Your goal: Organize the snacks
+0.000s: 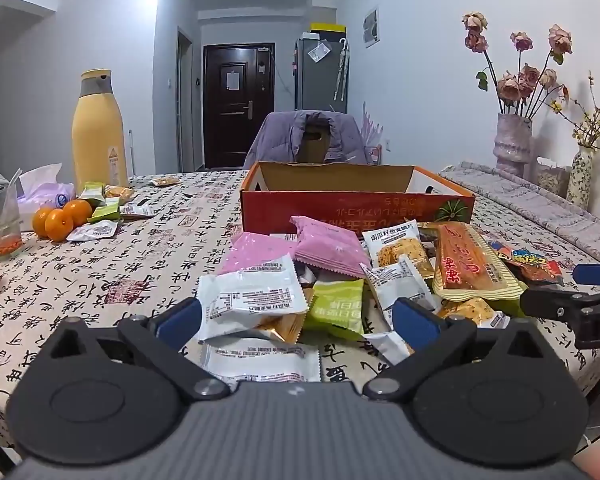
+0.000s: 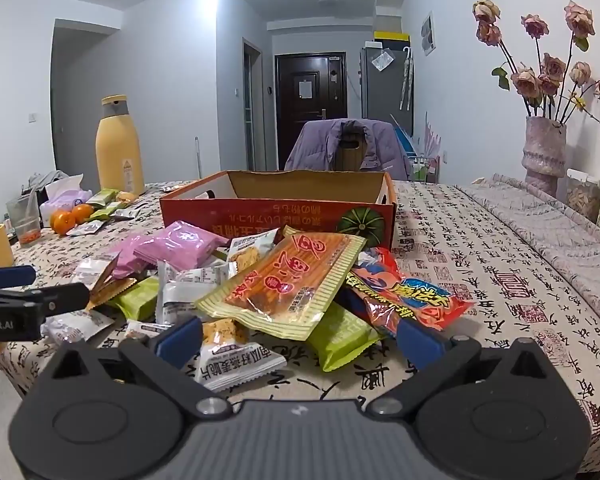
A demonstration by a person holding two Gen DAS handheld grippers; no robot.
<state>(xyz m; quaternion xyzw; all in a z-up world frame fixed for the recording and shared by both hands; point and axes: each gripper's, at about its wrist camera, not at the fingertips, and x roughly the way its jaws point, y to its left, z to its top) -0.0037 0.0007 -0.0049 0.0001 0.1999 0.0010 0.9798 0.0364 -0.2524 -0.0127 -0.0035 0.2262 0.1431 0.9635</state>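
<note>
Your left gripper (image 1: 296, 314) sits low at the near edge of the snack pile (image 1: 364, 276), jaws spread as wide as they go and gripping nothing. Between its blue pads (image 1: 180, 320) lie a white wrapped snack (image 1: 252, 300) and a lime-green packet (image 1: 336, 310), neither of them pinched. A second white packet (image 1: 262, 360) lies flat on the tablecloth (image 1: 120, 264) just in front of the gripper body.

Your right gripper (image 2: 298, 336) is likewise wide open and holds nothing. It faces the right side of the same pile, where a long yellow-and-orange packet (image 2: 288, 284) lies on top, a red crinkled bag (image 2: 412, 292) beside it, and another green packet (image 2: 340, 336) partly under both. A white packet with printed characters (image 2: 236, 360) lies close to its left finger.

Behind the pile, touching its far edge, stands the open red cardboard box (image 1: 356, 200), and what shows of its inside is bare cardboard. Two pink packets (image 1: 324, 246) rest against its front wall.

Further left on the table you have a tall yellow bottle (image 1: 98, 132), three oranges (image 1: 60, 216), a few more small snack packets (image 1: 104, 208), a tissue pack (image 1: 44, 192) and a clear cup (image 1: 0, 220). Vases of dried roses (image 1: 514, 136) stand at the right. A chair draped with a purple jacket (image 1: 308, 136) stands beyond the table.
</note>
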